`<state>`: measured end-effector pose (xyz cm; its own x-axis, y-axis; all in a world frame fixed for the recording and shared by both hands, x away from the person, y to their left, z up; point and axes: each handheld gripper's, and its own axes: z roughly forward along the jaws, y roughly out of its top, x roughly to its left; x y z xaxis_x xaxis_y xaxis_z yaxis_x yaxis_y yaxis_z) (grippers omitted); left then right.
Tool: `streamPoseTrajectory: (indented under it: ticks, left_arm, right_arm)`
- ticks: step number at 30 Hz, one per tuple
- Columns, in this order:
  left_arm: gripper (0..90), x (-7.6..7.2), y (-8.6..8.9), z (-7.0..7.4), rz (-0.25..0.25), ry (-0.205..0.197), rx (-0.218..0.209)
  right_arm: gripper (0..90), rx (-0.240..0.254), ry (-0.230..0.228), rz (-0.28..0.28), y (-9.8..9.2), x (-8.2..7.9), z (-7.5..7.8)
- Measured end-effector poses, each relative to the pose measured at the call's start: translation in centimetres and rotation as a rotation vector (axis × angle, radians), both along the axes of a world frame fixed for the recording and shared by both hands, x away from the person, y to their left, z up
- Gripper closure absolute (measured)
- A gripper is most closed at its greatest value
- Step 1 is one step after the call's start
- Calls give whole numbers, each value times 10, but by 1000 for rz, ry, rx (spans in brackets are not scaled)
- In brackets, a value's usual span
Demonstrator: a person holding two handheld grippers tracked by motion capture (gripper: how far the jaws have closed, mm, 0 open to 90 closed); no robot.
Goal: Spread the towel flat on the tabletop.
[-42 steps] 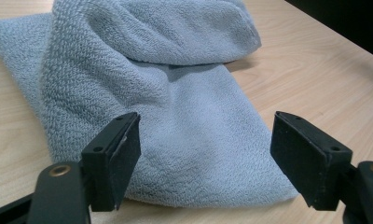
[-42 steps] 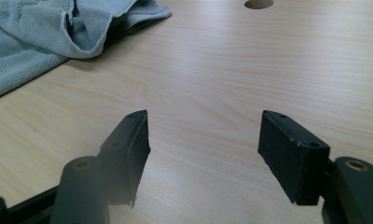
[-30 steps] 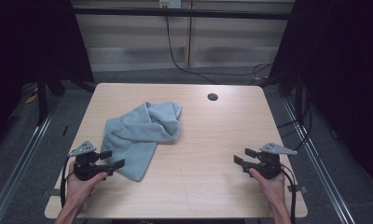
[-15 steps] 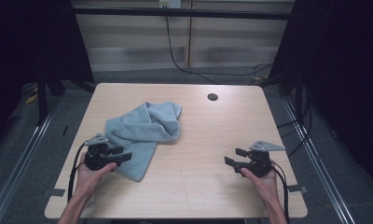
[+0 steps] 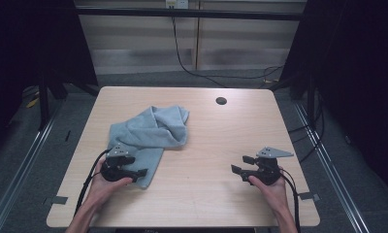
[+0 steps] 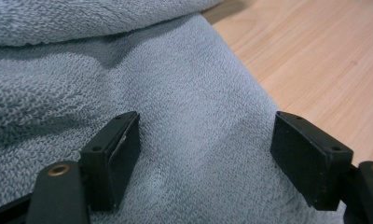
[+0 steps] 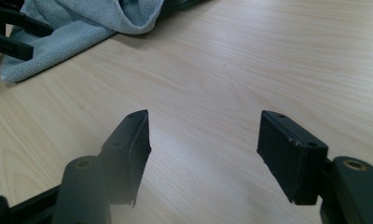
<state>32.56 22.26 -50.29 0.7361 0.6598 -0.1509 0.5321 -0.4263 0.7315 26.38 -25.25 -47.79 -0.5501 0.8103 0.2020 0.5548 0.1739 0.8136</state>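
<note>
A light blue-grey towel (image 5: pixel 151 131) lies crumpled on the left half of the wooden table (image 5: pixel 216 141). My left gripper (image 5: pixel 139 173) rests over the towel's near corner and points right. In the left gripper view its jaws (image 6: pixel 205 149) stand wide apart and have just been opening. The towel (image 6: pixel 175 93) lies flat under and between them, unpinched. My right gripper (image 5: pixel 240 163) hovers near the front right, pointing left. Its jaws (image 7: pixel 203 144) stand open over bare wood, and the towel (image 7: pixel 82 23) and the left gripper (image 7: pixel 12 32) show far off.
A dark round hole (image 5: pixel 221 101) sits in the tabletop near the far edge. Cables trail from both grippers off the front edge. Metal rails (image 5: pixel 32 150) run along the floor on both sides of the table, and a black cable (image 5: pixel 182 53) hangs behind.
My left gripper has moved right and slightly forward onto the towel's near corner. The right gripper has shifted a little to the left.
</note>
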Motion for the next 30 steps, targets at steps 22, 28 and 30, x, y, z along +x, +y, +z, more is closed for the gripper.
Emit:
streamPoseTrajectory:
  ticks: [22, 28, 30]
  left_arm:
    - [734, -33, 1, 7, -166, 13, -17]
    - [734, -40, 16, 9, -162, 2, -39]
    - [733, -38, 22, 7, -123, 9, -55]
  right_arm:
    - [374, -5, 14, 48, 9, -3, -1]
    - [395, -25, 5, 87, 21, 0, 0]
    - [396, -39, 3, 113, 29, 4, 1]
